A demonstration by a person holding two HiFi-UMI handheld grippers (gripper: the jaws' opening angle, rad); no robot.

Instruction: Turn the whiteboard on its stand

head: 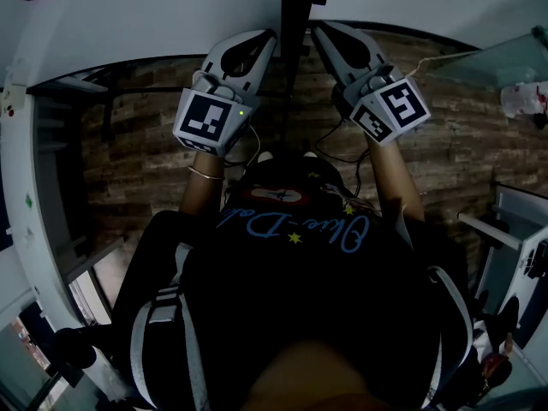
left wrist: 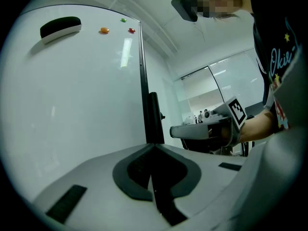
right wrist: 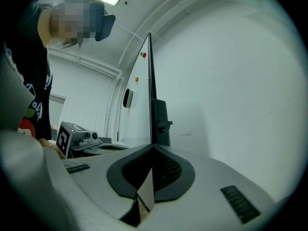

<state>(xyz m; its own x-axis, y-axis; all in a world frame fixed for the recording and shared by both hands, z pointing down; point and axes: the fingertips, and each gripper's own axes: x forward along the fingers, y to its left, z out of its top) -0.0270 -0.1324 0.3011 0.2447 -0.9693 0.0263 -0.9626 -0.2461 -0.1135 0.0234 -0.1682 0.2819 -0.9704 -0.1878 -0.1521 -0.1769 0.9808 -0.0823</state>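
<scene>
Brown floor point(head: 128, 161) beneath whiteboard point(left wrist: 72, 105): head view only.

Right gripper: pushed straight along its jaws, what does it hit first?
The black stand bracket on the whiteboard edge, dead ahead of the right gripper, jaws shut. Looks very close; contact unclear.

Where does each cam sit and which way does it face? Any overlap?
Head view: on the head, facing steeply down; shows torso, forearms, left gripper and right gripper flanking a black post.
Left gripper view: on the left gripper, facing along its shut jaws at the whiteboard face; right gripper, forearm and torso at right.
Right gripper view: on the right gripper, facing along its shut jaws at the whiteboard's edge; left gripper and torso at left.
Shared: both gripper views show the eraser, magnets and post.
</scene>
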